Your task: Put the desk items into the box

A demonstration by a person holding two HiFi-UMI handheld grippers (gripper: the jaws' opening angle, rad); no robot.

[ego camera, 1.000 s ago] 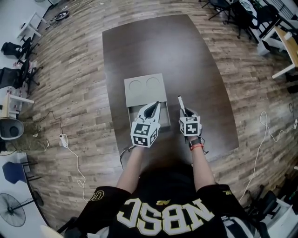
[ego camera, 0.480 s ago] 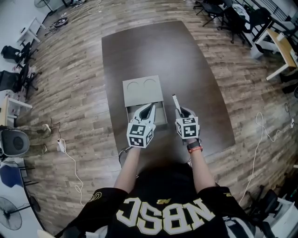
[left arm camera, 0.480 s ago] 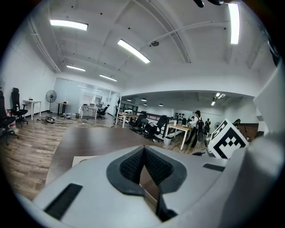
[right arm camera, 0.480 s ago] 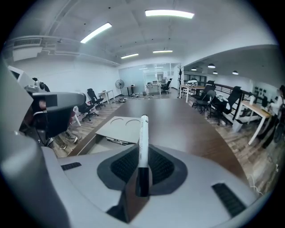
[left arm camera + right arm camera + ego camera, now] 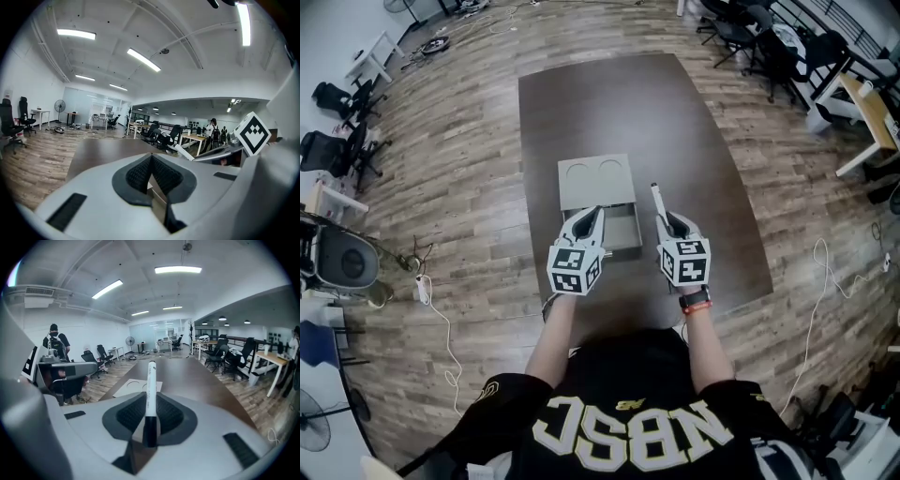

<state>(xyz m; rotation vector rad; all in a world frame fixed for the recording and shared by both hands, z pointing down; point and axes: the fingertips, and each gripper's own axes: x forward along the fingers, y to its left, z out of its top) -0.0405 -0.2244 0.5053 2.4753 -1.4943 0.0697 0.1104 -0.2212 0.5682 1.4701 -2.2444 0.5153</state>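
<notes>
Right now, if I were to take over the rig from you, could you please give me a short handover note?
Left gripper: fingers together, empty, above the open box.
Right gripper: shut on a white marker, gripped at its black end, held above the table just right of the box.
Done: marker picked up.
Left: carry it over the box and release it. What the box already holds cannot be made out.

Left gripper (image 5: 596, 216) — jaws together, empty, near level. Right gripper (image 5: 670, 221) — jaws clamped on a marker (image 5: 657, 201), tilted downward. Both forearms (image 5: 553, 336) extended forward, side by side.
</notes>
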